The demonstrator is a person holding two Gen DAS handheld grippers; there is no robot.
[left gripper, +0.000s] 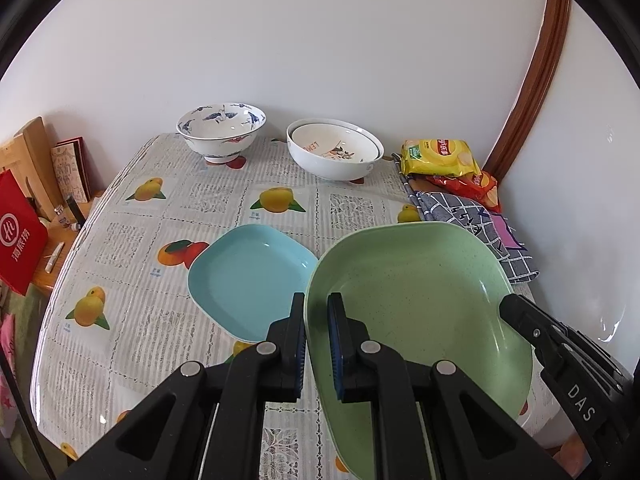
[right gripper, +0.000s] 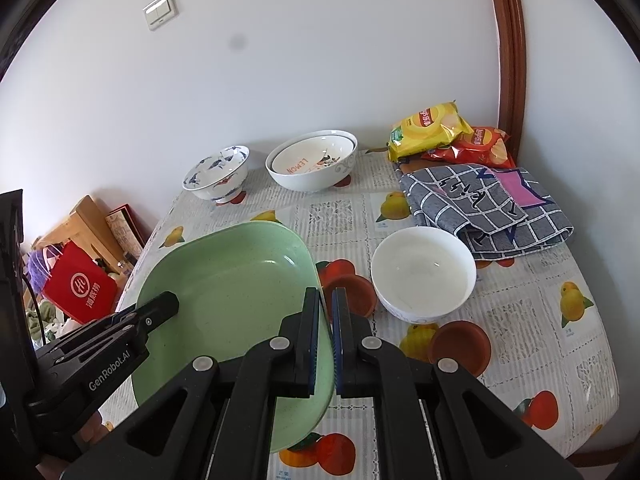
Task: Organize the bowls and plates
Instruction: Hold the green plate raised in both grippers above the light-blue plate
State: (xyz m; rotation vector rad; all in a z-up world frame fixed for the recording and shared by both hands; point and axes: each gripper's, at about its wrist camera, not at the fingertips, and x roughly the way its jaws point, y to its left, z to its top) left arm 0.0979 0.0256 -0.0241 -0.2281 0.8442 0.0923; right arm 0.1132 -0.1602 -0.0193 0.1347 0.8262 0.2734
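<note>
- Clamping the green plate [left gripper: 416, 300] by opposite rims, left gripper [left gripper: 316, 320] and right gripper [right gripper: 326, 312] angle downward.
- Only left view: blue plate [left gripper: 248, 276] left of it.
- Only right view: white bowl [right gripper: 424, 272] right of it.

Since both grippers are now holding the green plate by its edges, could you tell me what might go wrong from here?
1. The left gripper and right gripper each pinch only the thin rim of the green plate; uneven motion could twist it loose.
2. The blue plate lies close beside it; lowering off-centre could knock it instead of stacking.
3. The white bowl stands near the right gripper and could be bumped.
</note>
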